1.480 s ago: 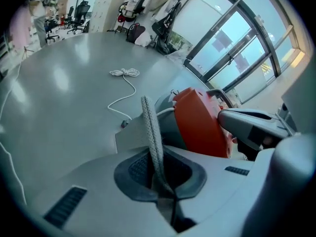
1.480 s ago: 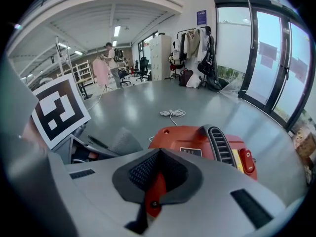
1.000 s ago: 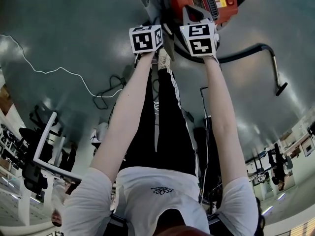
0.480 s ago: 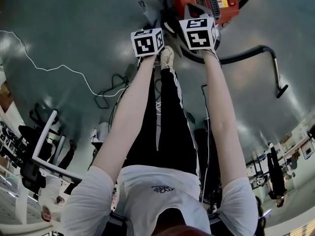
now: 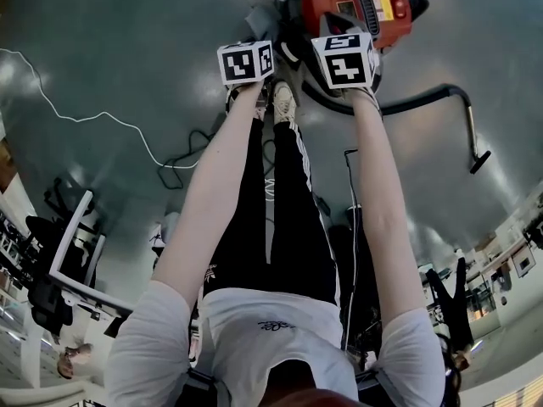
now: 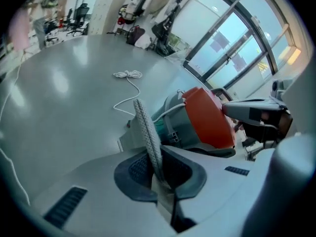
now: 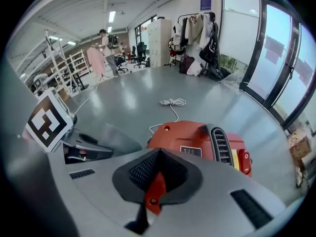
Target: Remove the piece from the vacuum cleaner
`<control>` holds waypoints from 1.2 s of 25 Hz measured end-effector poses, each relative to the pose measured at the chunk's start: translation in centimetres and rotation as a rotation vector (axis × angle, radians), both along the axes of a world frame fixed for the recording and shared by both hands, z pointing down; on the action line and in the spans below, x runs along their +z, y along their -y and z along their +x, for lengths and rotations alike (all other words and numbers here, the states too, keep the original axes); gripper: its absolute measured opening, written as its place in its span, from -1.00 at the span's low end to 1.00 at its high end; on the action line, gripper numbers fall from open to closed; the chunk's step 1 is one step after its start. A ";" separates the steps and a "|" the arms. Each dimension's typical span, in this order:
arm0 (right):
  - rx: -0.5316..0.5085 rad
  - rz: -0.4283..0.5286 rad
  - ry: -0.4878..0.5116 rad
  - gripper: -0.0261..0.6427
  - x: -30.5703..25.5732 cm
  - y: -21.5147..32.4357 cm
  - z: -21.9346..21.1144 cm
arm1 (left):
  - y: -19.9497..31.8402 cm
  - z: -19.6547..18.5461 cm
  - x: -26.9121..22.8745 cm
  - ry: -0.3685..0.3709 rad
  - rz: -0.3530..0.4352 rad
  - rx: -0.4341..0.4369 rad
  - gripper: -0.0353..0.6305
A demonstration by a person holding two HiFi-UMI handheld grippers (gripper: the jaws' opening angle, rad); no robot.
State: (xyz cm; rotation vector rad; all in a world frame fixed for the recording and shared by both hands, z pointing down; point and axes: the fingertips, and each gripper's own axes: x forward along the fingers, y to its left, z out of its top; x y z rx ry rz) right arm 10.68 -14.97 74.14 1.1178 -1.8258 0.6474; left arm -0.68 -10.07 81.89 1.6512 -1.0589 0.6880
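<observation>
The red vacuum cleaner point(image 5: 356, 7) stands on the grey floor just beyond both marker cubes. In the left gripper view my left gripper point(image 6: 160, 174) is shut on a thin grey perforated piece point(image 6: 147, 132), held edge-on, which rises in front of the vacuum's red top and teal-grey body point(image 6: 197, 120). In the right gripper view my right gripper point(image 7: 155, 181) is shut on a small red tab point(image 7: 154, 194) over the vacuum's red housing point(image 7: 197, 142). The left cube point(image 5: 246, 62) and right cube point(image 5: 344, 58) hide both sets of jaws in the head view.
A black hose point(image 5: 424, 96) curves right from the vacuum to a tube and nozzle point(image 5: 479, 155). A white cable point(image 5: 85, 121) and a black cable point(image 5: 191, 155) lie on the floor at left. The person's shoe point(image 5: 284, 100) is below the grippers. Clothes racks point(image 7: 197, 28) and shelves line the room.
The left gripper has shifted a little to the left and farther from me with the grey piece. The right gripper has stayed at the vacuum.
</observation>
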 end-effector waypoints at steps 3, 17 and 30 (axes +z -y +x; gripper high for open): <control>-0.003 0.014 -0.017 -0.89 0.2 0.0 0.2 | 1.3 1.0 0.1 0.034 0.031 0.161 -0.85; 0.007 -0.021 -0.060 -0.89 0.1 0.1 -0.2 | -3.0 -1.2 -0.5 -0.031 0.059 -0.052 -0.85; 0.001 -0.013 -0.082 -0.89 0.2 0.2 -0.1 | -4.5 -1.5 -1.5 -0.037 0.083 -0.078 -0.85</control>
